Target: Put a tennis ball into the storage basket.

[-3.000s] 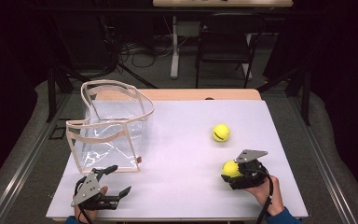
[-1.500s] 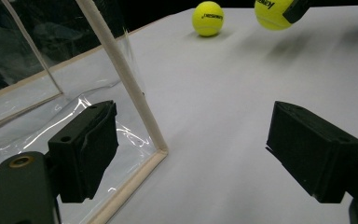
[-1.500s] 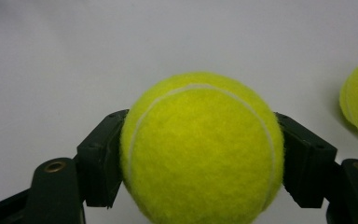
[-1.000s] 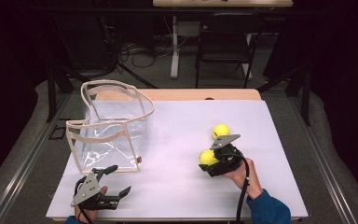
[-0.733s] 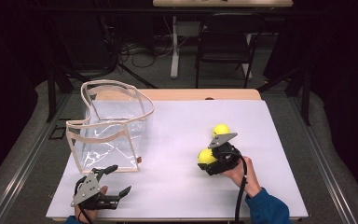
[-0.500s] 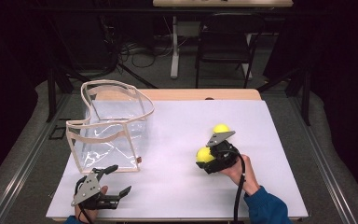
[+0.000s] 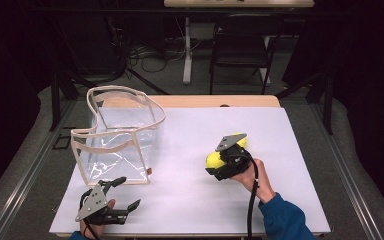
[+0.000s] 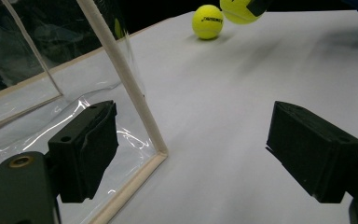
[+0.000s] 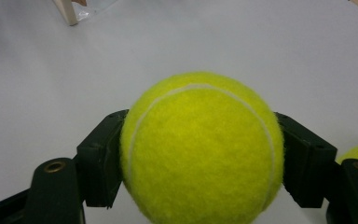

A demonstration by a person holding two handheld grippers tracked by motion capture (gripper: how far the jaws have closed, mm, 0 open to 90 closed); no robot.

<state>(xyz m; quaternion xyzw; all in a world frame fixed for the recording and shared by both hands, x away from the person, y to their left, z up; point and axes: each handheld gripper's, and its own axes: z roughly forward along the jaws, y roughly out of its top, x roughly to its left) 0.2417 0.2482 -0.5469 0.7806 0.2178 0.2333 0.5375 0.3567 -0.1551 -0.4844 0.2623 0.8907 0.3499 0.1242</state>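
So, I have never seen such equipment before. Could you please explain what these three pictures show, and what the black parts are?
A person sits at a white table and holds a hand-operated gripper in each hand. There is no robot arm. The high view looks down from above. The other two pictures come from small cameras mounted on the grippers, looking along their black jaws.

The right gripper is shut on a yellow tennis ball, lifted a little off the table. A second tennis ball lies on the table just behind it. The left gripper is open and empty, near the corner of a clear plastic bag with beige trim, which stands open at the left.
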